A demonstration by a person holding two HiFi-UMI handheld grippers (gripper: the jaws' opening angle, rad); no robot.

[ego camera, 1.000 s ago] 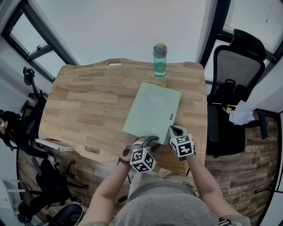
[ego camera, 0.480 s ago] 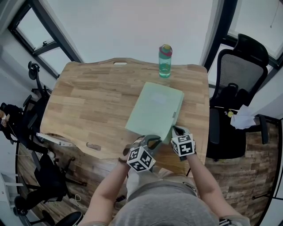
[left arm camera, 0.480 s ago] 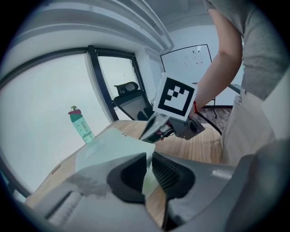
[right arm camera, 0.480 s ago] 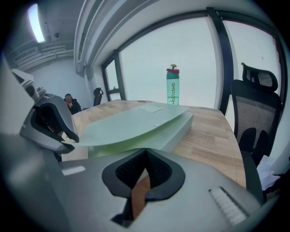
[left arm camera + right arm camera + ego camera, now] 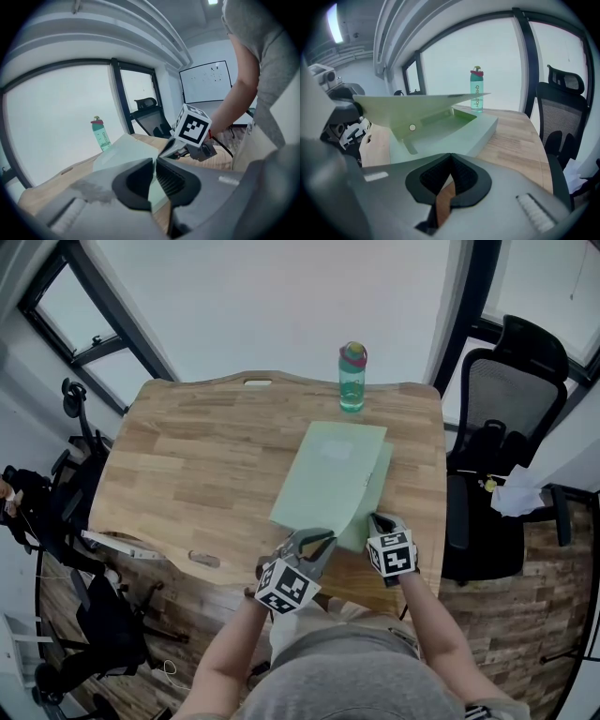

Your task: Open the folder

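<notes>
A pale green folder [image 5: 328, 474] lies on the wooden table [image 5: 187, 456]. Its cover [image 5: 408, 110] is raised at the near edge and stands off the tray-like base [image 5: 440, 129]. My left gripper [image 5: 317, 542] holds that near edge; its jaws are closing, with the thin cover [image 5: 124, 150] pinched between the pads. My right gripper [image 5: 375, 519] is shut with nothing in it, tips down at the base's near right corner. From the right gripper view its jaws [image 5: 450, 157] meet just in front of the base.
A teal bottle [image 5: 352, 378] with a pink lid stands at the table's far edge behind the folder. A black office chair [image 5: 506, 427] is to the right of the table. Bare wood spans the table's left half.
The left gripper has closed on the cover's near edge and risen with it, so the cover now stands off the base. The right gripper has stayed put.
</notes>
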